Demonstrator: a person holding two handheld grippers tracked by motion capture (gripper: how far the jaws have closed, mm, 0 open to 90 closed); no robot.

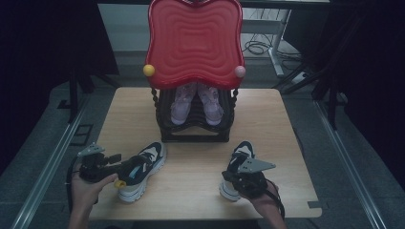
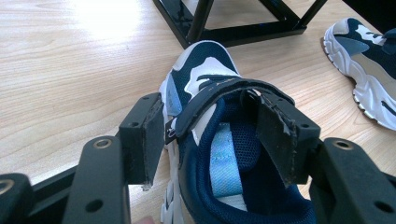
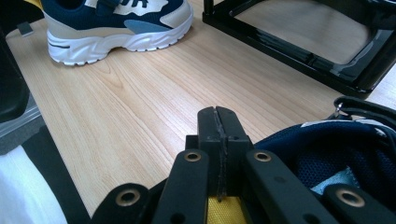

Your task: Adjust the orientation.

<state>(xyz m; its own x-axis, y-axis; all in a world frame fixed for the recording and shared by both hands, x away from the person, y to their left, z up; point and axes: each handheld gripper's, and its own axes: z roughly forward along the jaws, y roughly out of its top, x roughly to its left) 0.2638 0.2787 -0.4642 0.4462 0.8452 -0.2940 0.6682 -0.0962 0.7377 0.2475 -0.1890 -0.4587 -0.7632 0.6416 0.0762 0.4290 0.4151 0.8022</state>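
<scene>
Two navy sneakers [image 1: 141, 170] lie on the table [image 1: 191, 157]: left gripper [image 2: 215, 140] jaws straddle one's collar, right gripper [image 3: 218, 135] jaws pressed together.

The left gripper [image 1: 114, 164] lay level, its jaws spread wide; the right gripper [image 3: 218, 135] had its jaws pressed flat together.

My right gripper [image 1: 241, 177] covers the heel half of the right shoe [image 1: 237, 164] near the table's [image 1: 200, 191] front edge in the high view. The red tray [image 1: 194, 40] hides the heels of the pink shoes [image 1: 196, 102] on the black rack [image 1: 196, 130]. In my left gripper view, the left shoe's [image 2: 219, 140] heel is cut off at the bottom edge.
</scene>
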